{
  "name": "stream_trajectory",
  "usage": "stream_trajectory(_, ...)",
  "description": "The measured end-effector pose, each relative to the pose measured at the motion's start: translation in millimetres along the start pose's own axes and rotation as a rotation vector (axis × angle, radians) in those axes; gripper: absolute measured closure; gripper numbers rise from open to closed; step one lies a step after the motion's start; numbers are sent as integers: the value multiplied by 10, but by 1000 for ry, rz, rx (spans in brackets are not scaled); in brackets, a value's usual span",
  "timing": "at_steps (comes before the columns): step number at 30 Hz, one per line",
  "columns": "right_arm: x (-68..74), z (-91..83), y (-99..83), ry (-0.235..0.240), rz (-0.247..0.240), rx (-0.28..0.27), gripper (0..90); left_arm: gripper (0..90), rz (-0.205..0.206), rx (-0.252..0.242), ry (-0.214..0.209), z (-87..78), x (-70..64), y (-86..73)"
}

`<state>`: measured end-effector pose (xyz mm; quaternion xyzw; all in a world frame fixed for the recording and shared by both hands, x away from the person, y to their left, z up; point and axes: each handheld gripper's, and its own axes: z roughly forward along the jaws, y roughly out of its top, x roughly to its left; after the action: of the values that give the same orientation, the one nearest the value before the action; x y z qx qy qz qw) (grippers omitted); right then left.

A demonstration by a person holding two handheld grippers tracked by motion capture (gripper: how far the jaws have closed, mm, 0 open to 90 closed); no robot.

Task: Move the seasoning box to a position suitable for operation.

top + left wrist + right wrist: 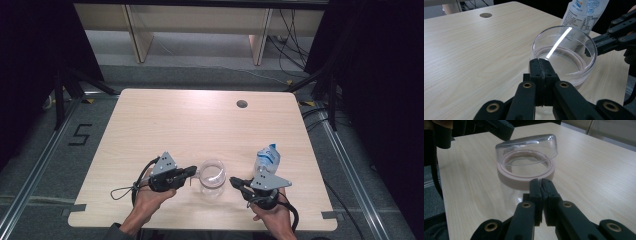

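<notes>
**Lid half off, jar could tip**

Both sets of jaws are pressed together with nothing between them. Our left gripper (543,65) sits against the clear lid (527,146), which rests tilted on the jar's pink collar (524,178). Our right gripper (541,185) is just beside the jar (212,179), near the table's front edge. Push sideways and the lid slides off, or the jar skids toward the bottle (266,159).

Clear jar (212,176) with pale pink ring, light woodgrain table (165,120), white-blue labelled bottle (266,159), black hand-held grippers.
</notes>
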<state>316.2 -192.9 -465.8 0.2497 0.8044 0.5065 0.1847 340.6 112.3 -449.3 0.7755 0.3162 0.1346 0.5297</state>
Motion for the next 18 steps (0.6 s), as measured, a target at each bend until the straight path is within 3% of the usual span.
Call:
stream_trajectory(6, 18, -3, 27, 5, 21, 11, 878, 893, -1, -4, -2, 1, 1, -3)
stream_trajectory(12, 10, 23, 49, 12, 16, -12, 878, 893, -2, -6, -3, 1, 3, -6)
stream_trajectory(14, 2, 23, 68, 7, -8, -7, 878, 892, -1, -8, -11, 3, 10, -8)
stream_trajectory(18, 9, 49, 78, 9, -4, -1, 878, 893, -1, -11, -10, 4, 10, -10)
